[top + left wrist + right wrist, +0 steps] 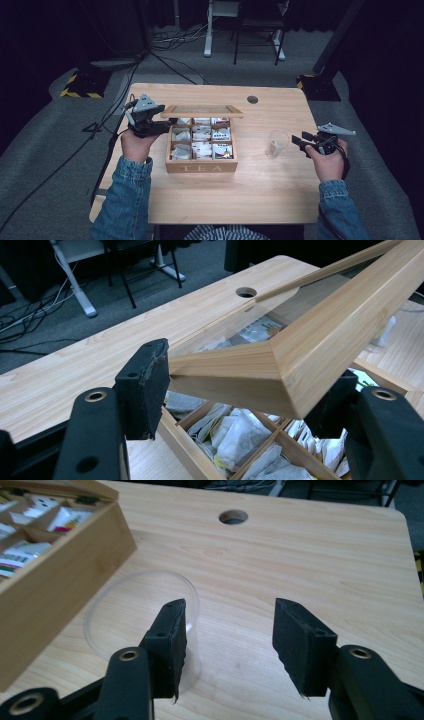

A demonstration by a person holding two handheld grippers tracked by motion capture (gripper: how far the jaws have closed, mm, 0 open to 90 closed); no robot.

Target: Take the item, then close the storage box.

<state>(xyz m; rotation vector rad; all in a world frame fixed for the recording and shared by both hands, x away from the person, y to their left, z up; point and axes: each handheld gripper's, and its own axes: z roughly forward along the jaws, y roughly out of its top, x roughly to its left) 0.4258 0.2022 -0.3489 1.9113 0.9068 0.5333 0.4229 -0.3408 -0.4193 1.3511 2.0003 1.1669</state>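
A wooden tea box [200, 167] marked TEA stands mid-table, its compartments holding several tea bags [202, 135]. Its framed lid [202, 111] is lifted to about level above the back of the box. My left gripper [167, 122] is shut on the lid's left corner. In the left gripper view the pads [147, 385] clamp that corner of the lid [325, 335] above the tea bags [235, 435]. A clear plastic cup [276, 143] stands right of the box. My right gripper [297, 141] hovers just right of the cup, open. In the right gripper view the right gripper [230, 635] has only table between its jaws, and the cup [135, 600] sits behind the left jaw.
The table [240, 200] has a round cable hole [252, 99] at the back, and bare wood in front of and right of the box. Beyond the table are floor cables, desk legs [207, 30] and two stands with striped bases [80, 86].
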